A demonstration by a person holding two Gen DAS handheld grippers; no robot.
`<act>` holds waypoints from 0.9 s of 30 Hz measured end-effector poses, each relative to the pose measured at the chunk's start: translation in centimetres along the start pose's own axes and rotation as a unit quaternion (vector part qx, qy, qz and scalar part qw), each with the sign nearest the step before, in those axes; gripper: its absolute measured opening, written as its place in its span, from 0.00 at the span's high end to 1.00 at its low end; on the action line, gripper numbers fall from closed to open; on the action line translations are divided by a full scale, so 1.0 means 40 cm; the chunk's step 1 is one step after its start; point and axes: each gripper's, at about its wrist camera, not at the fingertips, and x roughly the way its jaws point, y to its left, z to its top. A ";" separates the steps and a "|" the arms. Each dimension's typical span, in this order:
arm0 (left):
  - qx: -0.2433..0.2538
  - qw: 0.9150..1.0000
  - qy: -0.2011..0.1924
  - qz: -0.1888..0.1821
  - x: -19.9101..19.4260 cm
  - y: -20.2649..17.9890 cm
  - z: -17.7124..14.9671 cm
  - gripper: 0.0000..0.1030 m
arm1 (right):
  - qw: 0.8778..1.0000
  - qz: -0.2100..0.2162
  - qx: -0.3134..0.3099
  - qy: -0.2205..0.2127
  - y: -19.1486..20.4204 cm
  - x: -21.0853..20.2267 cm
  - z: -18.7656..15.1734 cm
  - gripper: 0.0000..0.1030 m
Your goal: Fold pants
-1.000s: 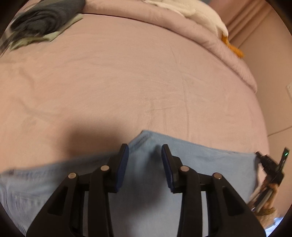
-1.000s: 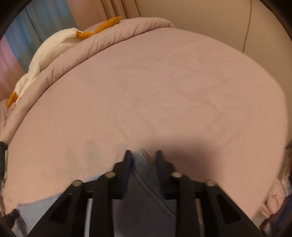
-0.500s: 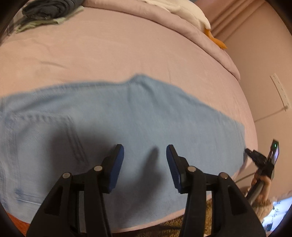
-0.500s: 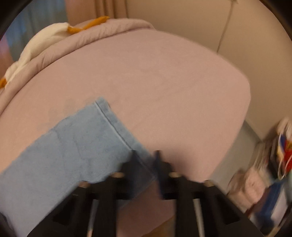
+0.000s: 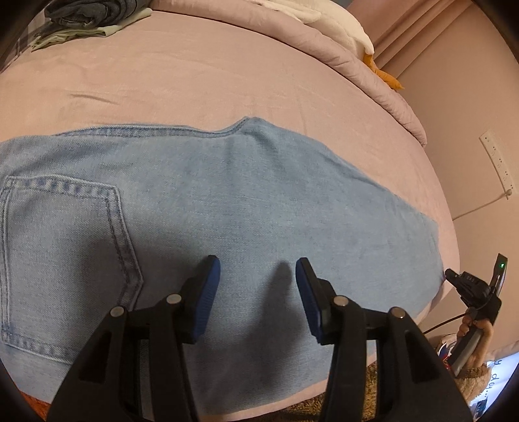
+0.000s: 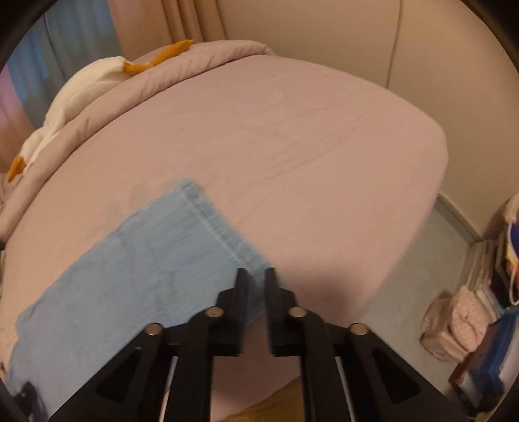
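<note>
Left wrist view: my left gripper (image 5: 258, 276) hangs with its jaws spread and empty above the pale blue denim pants (image 5: 246, 201), which lie flat across the dusty-pink bed sheet (image 5: 201, 78); a folded dark clothes pile (image 5: 87, 14) sits at eleven o'clock.

Right wrist view: my right gripper (image 6: 256, 279) is clenched on the stitched leg hem (image 6: 214, 227), probably to keep it taut. A beige wall (image 6: 324, 35) stands at twelve o'clock.

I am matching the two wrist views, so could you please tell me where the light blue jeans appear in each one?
Left wrist: the jeans fill the middle and lower left, back pocket at left.
Right wrist: the jeans lie lower left, hem corner between the right gripper fingers.
Shared landmark: the white and orange plush.
</note>
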 end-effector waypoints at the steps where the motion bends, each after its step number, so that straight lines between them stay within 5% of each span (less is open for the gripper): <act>1: 0.001 1.000 -0.003 0.001 -0.001 -0.001 -0.003 0.53 | 1.000 0.008 0.002 0.001 -0.001 -0.004 -0.003 0.57; 2: 0.003 1.000 -0.005 0.002 0.000 -0.003 -0.003 0.53 | 1.000 0.018 0.004 0.000 0.004 -0.001 -0.005 0.34; 3: 0.004 1.000 -0.007 0.003 0.002 -0.006 -0.003 0.53 | 1.000 0.025 0.005 -0.004 0.005 -0.001 -0.006 0.27; 7: -0.006 1.000 -0.014 -0.001 0.004 0.000 -0.003 0.53 | 1.000 0.029 -0.012 0.004 0.025 0.033 -0.018 0.27; 10: -0.015 1.000 -0.017 -0.006 0.002 0.004 -0.002 0.53 | 0.999 -0.013 -0.039 -0.003 0.045 0.053 -0.030 0.48; 13: -0.014 1.000 -0.020 -0.004 0.002 0.001 -0.004 0.53 | 0.998 -0.011 -0.057 -0.020 0.053 0.041 -0.031 0.77; 27: -0.018 1.000 -0.019 -0.005 0.001 0.007 -0.009 0.53 | 0.998 -0.027 -0.059 -0.027 0.071 0.053 -0.044 0.84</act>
